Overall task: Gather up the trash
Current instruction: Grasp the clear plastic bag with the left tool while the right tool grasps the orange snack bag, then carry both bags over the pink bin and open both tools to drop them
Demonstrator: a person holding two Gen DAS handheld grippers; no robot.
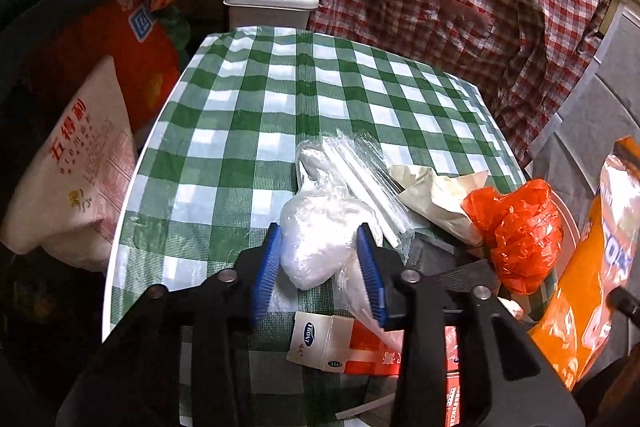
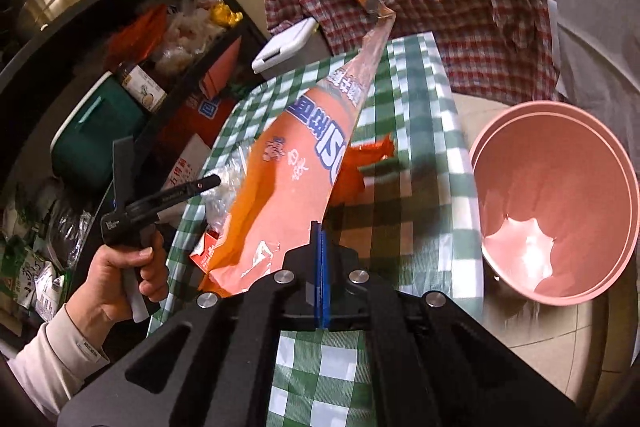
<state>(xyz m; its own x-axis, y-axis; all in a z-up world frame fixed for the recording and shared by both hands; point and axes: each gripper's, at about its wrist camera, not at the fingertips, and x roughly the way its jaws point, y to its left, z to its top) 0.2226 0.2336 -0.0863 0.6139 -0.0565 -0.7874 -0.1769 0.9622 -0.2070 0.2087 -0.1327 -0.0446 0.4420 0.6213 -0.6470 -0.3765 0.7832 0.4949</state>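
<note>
Right gripper (image 2: pixel 320 247) is clamped on one flattened, glossy orange snack bag (image 2: pixel 296 179), held tilted above the checked table (image 2: pixel 452 195). Left gripper (image 1: pixel 320 259), jaws apart, straddles one crumpled clear plastic bag (image 1: pixel 320 239). One pink bin (image 2: pixel 560 203) stands beside the table.

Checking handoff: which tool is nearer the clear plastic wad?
Left. The left tool straddles the clear plastic wad, open. The right tool is off beside it, gripping the orange bag.
</note>
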